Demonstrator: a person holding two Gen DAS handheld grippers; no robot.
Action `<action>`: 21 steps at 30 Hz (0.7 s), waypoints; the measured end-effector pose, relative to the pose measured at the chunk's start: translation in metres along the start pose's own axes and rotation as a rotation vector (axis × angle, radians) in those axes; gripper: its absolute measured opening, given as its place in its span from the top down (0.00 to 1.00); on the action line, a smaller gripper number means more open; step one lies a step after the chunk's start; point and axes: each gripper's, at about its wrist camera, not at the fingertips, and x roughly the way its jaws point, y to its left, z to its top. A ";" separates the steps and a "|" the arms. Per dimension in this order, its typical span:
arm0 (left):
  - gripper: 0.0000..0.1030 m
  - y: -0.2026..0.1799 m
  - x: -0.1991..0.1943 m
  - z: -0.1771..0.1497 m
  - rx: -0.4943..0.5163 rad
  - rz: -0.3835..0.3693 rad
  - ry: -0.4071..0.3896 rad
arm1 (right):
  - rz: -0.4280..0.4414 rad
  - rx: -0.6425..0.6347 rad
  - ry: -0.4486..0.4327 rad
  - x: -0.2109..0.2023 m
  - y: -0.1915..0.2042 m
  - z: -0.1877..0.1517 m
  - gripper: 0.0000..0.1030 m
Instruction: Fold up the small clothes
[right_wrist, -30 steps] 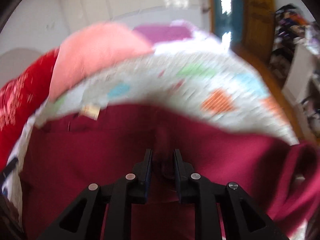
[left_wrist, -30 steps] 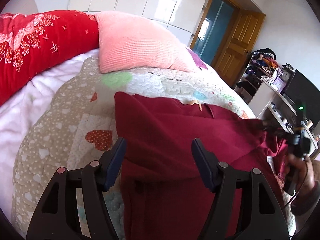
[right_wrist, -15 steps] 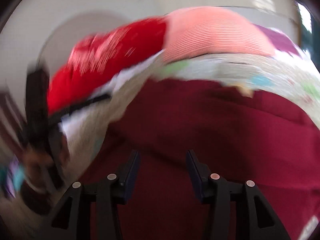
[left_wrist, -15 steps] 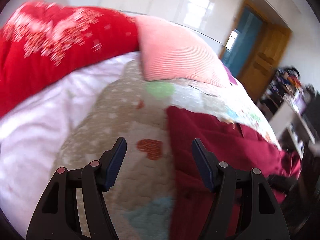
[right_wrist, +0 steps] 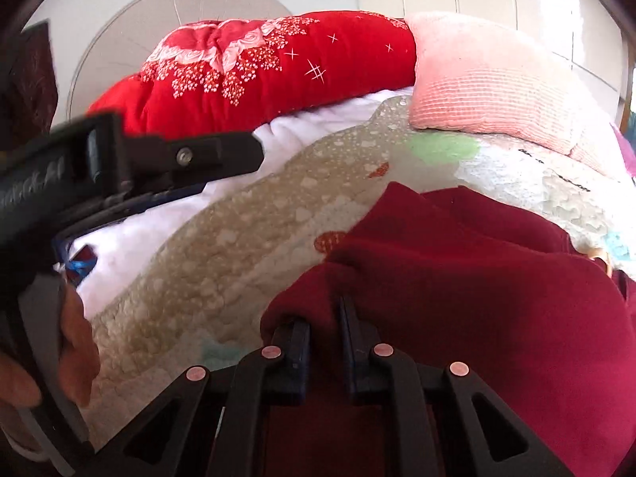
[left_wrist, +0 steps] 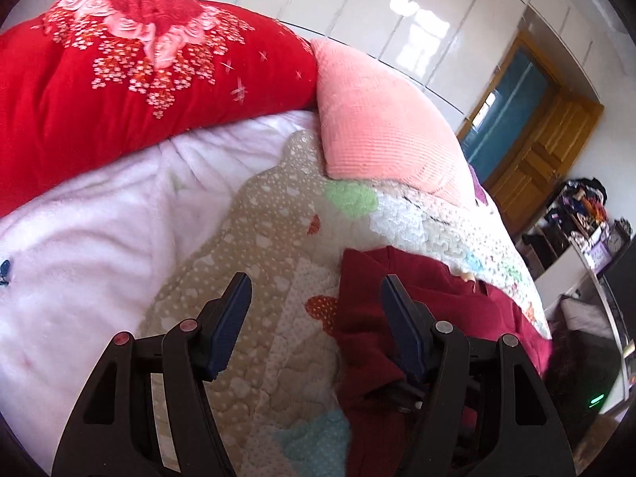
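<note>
Left wrist: your left gripper (left_wrist: 316,310) spread wide above the quilt (left_wrist: 254,246), nothing held, garment (left_wrist: 369,318) beside its right finger, pink pillow (left_wrist: 381,127) beyond; right wrist: your right gripper (right_wrist: 324,318) pinching a garment (right_wrist: 477,278) fold, garment bunched on the quilt (right_wrist: 238,238), left gripper (right_wrist: 159,163) at left.

A home bedroom: a quilt (left_wrist: 254,278) on a bed, pillows (left_wrist: 381,119) at twelve o'clock, wardrobe doors (left_wrist: 397,12) behind, a wooden door (left_wrist: 544,143) at two o'clock.
</note>
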 end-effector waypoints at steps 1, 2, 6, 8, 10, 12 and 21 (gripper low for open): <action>0.35 -0.004 0.001 -0.002 0.010 -0.005 0.008 | 0.016 0.008 -0.001 -0.007 -0.002 -0.001 0.86; 0.35 -0.007 0.003 -0.003 0.017 -0.014 0.014 | 0.043 0.035 0.000 -0.019 -0.009 -0.004 0.82; 0.35 -0.026 0.005 -0.010 0.054 -0.088 0.029 | 0.053 0.153 -0.105 -0.087 -0.047 -0.035 0.58; 0.35 -0.036 0.010 -0.016 0.086 -0.100 0.047 | -0.045 0.214 -0.149 -0.119 -0.081 -0.053 0.58; 0.35 -0.044 0.020 -0.023 0.119 -0.097 0.087 | -0.176 0.263 -0.137 -0.132 -0.111 -0.065 0.58; 0.35 -0.050 0.035 -0.032 0.141 -0.090 0.145 | -0.335 0.327 -0.076 -0.130 -0.150 -0.080 0.58; 0.35 -0.047 0.059 -0.047 0.118 -0.087 0.255 | -0.299 0.541 -0.057 -0.175 -0.201 -0.112 0.58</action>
